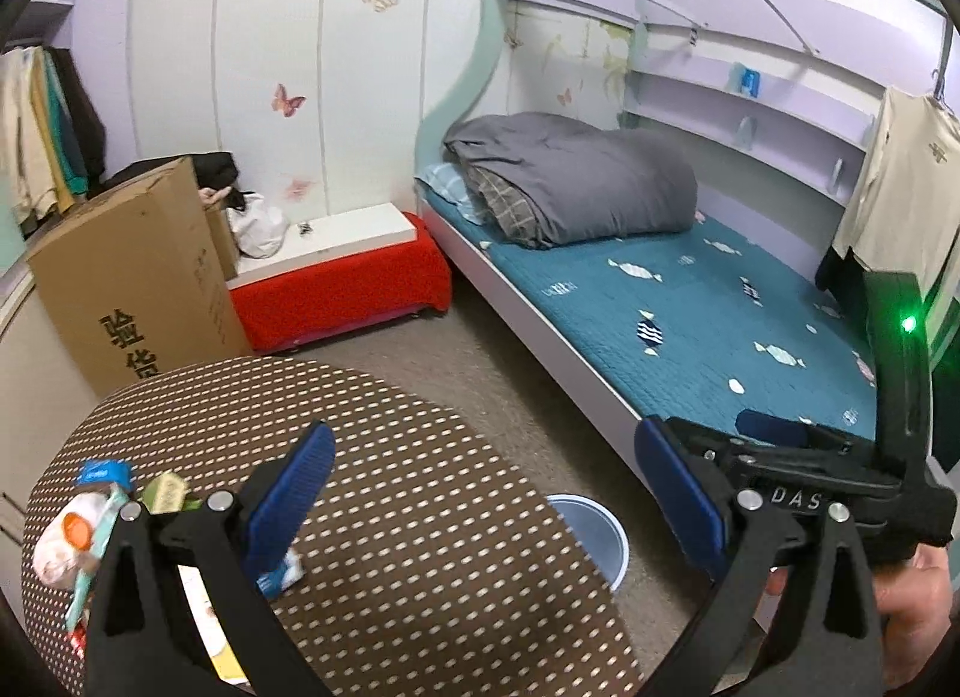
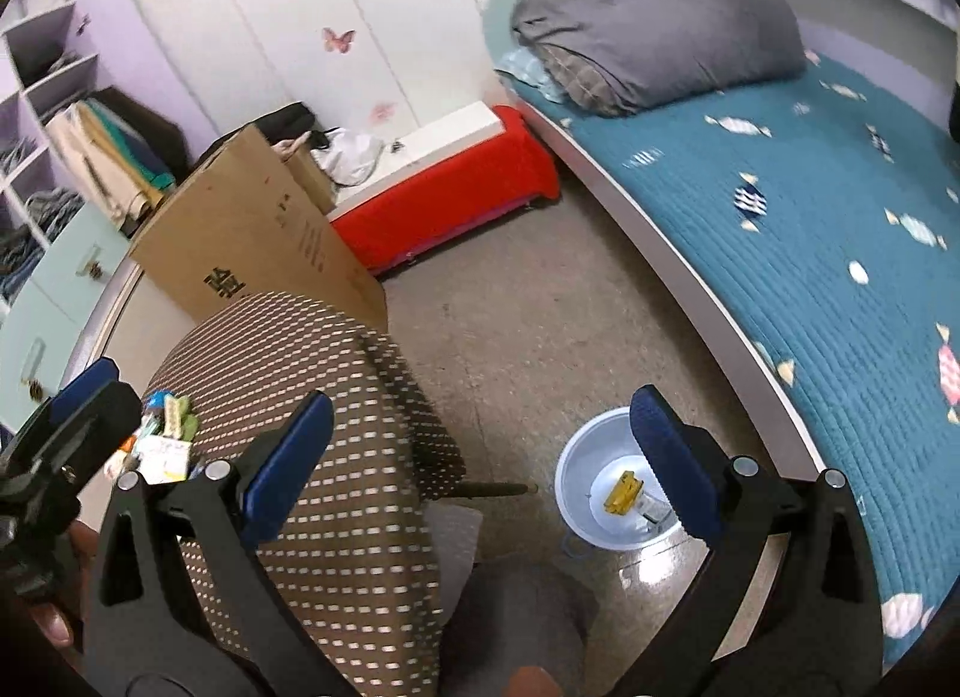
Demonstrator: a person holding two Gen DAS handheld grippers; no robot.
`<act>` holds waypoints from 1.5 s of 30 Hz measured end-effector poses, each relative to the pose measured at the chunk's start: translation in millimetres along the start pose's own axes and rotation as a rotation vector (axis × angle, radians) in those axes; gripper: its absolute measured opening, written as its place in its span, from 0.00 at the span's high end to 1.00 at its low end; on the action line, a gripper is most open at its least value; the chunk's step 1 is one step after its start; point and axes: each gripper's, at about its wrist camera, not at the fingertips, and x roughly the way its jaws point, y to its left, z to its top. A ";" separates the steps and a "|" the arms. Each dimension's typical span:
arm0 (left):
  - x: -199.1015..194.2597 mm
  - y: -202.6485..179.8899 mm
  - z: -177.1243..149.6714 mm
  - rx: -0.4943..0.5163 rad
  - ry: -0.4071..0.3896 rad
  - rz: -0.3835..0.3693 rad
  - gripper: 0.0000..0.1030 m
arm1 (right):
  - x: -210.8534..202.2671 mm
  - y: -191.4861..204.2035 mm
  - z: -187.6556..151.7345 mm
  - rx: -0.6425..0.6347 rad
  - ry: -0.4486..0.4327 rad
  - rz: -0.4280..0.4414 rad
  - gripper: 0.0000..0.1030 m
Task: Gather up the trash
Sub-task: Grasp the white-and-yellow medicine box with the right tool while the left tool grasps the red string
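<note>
Wrapper pile [image 1: 90, 517] was heaped at left edge of round dotted table [image 1: 420, 457], left of left gripper [image 1: 486, 511], which was nearer. Both jaws were held wide, empty. Right gripper [image 2: 480, 469] was poised beside bin [image 2: 576, 475], yellow scrap [image 2: 623, 494] inside.

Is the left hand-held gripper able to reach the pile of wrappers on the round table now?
Probably yes. The left hand-held gripper is open above the table, the wrappers lie just left of it, and nothing stands between them.
</note>
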 end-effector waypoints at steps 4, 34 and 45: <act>-20.0 21.9 -11.7 -0.030 -0.017 0.048 0.05 | -2.7 33.2 -3.3 -0.064 -0.003 0.019 0.06; -102.0 204.3 -131.3 -0.321 0.024 0.326 0.05 | 12.3 202.8 -61.3 -0.358 0.085 0.138 0.06; -63.4 215.8 -150.9 -0.295 0.126 0.249 0.33 | 23.5 203.6 -72.7 -0.354 0.123 0.121 0.06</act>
